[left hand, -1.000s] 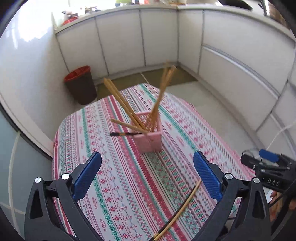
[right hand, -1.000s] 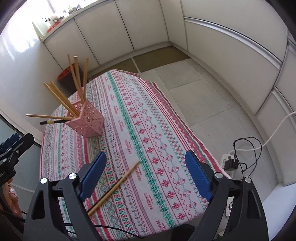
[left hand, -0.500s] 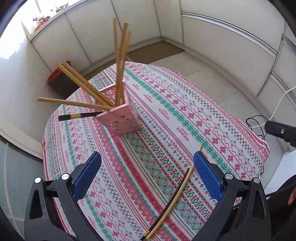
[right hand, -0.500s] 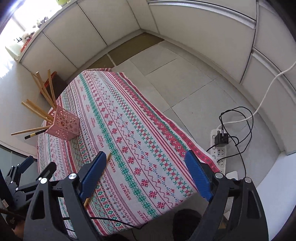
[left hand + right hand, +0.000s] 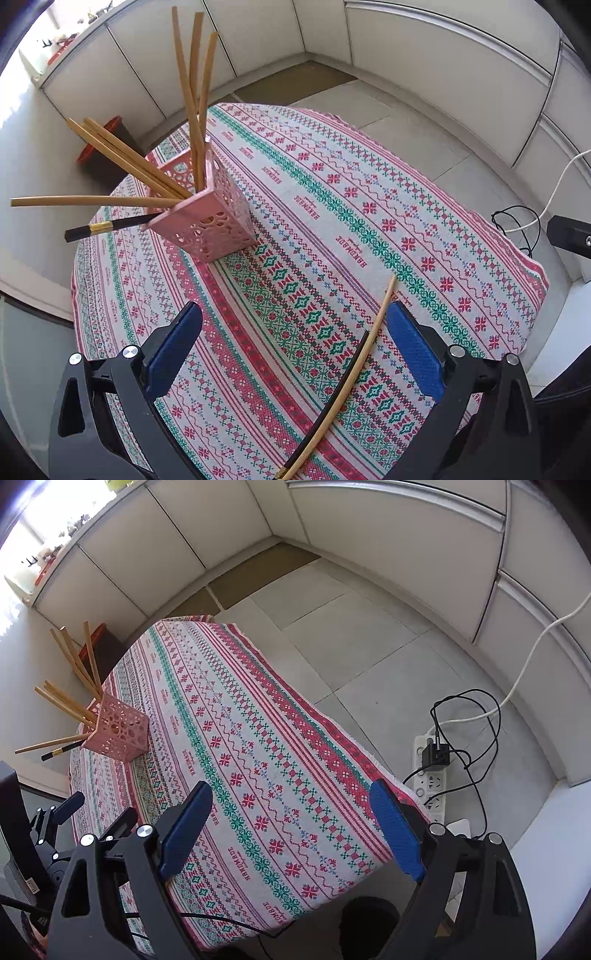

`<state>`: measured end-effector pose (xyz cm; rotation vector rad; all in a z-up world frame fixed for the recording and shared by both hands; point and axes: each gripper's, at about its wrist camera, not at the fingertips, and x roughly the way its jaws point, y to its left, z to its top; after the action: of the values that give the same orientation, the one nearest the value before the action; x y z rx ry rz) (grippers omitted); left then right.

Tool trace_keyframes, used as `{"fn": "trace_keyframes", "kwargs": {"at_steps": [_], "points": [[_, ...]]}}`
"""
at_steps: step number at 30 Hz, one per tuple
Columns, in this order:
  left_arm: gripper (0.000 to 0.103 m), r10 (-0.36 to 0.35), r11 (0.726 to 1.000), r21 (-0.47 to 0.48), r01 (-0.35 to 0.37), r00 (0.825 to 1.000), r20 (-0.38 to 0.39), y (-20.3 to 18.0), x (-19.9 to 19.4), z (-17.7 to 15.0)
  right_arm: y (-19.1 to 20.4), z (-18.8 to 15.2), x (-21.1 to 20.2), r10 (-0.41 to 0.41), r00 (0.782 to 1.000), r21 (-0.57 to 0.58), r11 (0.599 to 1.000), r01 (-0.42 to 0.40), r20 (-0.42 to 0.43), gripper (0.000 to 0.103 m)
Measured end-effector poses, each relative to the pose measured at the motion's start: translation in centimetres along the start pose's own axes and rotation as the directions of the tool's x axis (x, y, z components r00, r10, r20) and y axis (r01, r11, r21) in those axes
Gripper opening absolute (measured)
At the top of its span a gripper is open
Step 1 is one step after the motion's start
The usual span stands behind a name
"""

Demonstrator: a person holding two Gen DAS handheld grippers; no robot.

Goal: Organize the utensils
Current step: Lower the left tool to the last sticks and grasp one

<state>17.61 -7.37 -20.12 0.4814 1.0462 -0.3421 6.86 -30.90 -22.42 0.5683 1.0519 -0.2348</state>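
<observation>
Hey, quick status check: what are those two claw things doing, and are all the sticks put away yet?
Left gripper and right gripper: jaws open, holding nothing. Two chopsticks lie loose on the tablecloth; the rest stand in the pink holder. Nothing in the way.

holder (image 5: 212, 218) stands on tabletop (image 5: 424, 206) at far left corner, w/ chopsticks (image 5: 192, 103) in it, fanning up & out to the left. loose chopstick pair (image 5: 354, 365) lies on tabletop at near side, running diagonally, between left tongs (image 5: 293, 352) fingers, closer to the right finger. bin (image 5: 107, 147) on floor behind tabletop, beyond holder. right tongs (image 5: 291, 832) over near right part of tabletop, nothing between fingers. power strip (image 5: 430, 779) w/ cables on floor, right of tabletop. left tongs sit left of right tongs.
</observation>
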Motion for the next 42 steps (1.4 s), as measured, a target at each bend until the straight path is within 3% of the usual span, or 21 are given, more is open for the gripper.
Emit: {"fn": "trace_keyframes", "kwargs": {"at_steps": [3, 6, 9, 12, 18, 22, 28, 35, 38, 42], "points": [[0.096, -0.097, 0.995, 0.006, 0.098, 0.990, -0.101, -0.2, 1.8, -0.3, 0.1, 0.0, 0.3, -0.004, 1.000, -0.003, 1.000, 0.004, -0.013, 0.085], [0.095, -0.208, 0.978, -0.048, 0.203, 0.946, -0.249, 0.1, 4.7, -1.0, 0.3, -0.1, 0.7, -0.014, 1.000, -0.014, 1.000, 0.014, -0.025, 0.085], [0.092, -0.251, 0.968, -0.091, 0.234, 0.912, -0.325, 0.7, 6.8, -1.5, 0.6, -0.2, 1.1, -0.029, 0.999, -0.040, 0.999, 0.028, -0.040, 0.085], [0.089, -0.273, 0.962, -0.127, 0.244, 0.897, -0.348, 1.3, 7.8, -1.5, 0.8, -0.3, 1.4, -0.039, 0.998, -0.056, 0.998, 0.036, -0.048, 0.085], [0.085, -0.286, 0.956, -0.164, 0.242, 0.888, -0.360, 2.0, 8.8, -1.1, 0.3, -0.2, 1.9, -0.047, 0.997, -0.044, 0.998, 0.044, -0.065, 0.085], [0.084, -0.271, 0.959, -0.174, 0.222, 0.896, -0.351, 2.9, 9.7, -0.3, 0.0, -0.1, 2.2, -0.047, 0.996, -0.033, 0.998, 0.044, -0.078, 0.085], [0.085, -0.244, 0.968, -0.152, 0.201, 0.897, -0.369, 3.5, 11.3, 0.1, 0.0, -0.1, 2.3, -0.050, 0.996, -0.031, 0.998, 0.047, -0.079, 0.085], [0.081, -0.205, 0.979, -0.065, 0.195, 0.903, -0.377, 1.6, 11.9, 0.4, -0.2, 0.0, 2.4, -0.054, 0.995, -0.028, 0.998, 0.052, -0.082, 0.085], [0.058, -0.205, 0.977, -0.028, 0.210, 0.906, -0.371, 1.0, 11.5, 0.9, -0.1, 0.0, 2.5, -0.055, 0.995, -0.026, 0.998, 0.053, -0.087, 0.085], [0.049, -0.195, 0.978, 0.003, 0.210, 0.913, -0.359, 0.4, 11.0, 1.2, 0.3, -0.1, 2.8, -0.063, 0.993, -0.038, 0.997, 0.060, -0.095, 0.085]]}}
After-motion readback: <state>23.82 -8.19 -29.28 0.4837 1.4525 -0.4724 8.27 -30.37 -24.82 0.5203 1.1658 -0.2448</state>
